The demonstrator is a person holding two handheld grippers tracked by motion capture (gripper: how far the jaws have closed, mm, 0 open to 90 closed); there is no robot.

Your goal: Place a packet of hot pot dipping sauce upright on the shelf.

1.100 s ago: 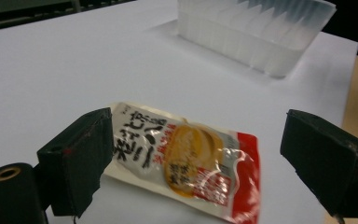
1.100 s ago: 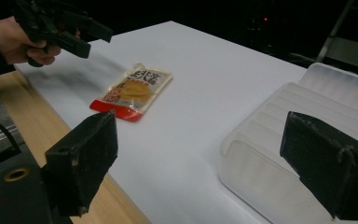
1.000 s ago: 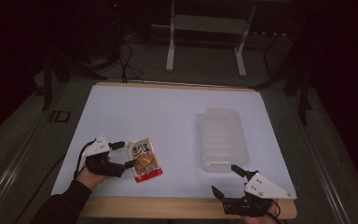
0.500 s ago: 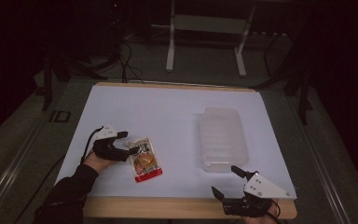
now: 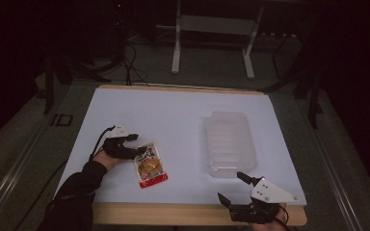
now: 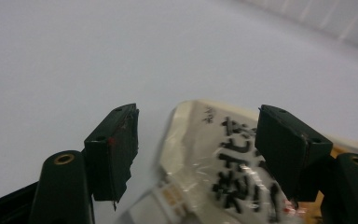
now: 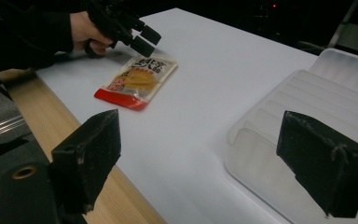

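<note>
Snack packet (image 5: pixel 150 166) lies flat on the white table sheet (image 5: pixel 173 120), left of centre; clear ribbed plastic tray (image 5: pixel 231 142) sits well apart to its right. Left gripper (image 5: pixel 136 146) is at the packet's top edge, jaws spread, straddling that edge in the left gripper view (image 6: pixel 196 144). Right gripper (image 5: pixel 232 187) is released, hovering at the near wooden table edge (image 5: pixel 173 214) just beside the tray. Dark room, metal frame legs (image 5: pixel 176 48) behind. The right gripper view shows the packet's red bottom strip (image 7: pixel 121 100).

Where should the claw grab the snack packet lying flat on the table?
Probably the snack packet by its thin top edge, coming low from the left side. It lies flat, and the open left claw already straddles that edge, so a pinch there seems easiest.
</note>
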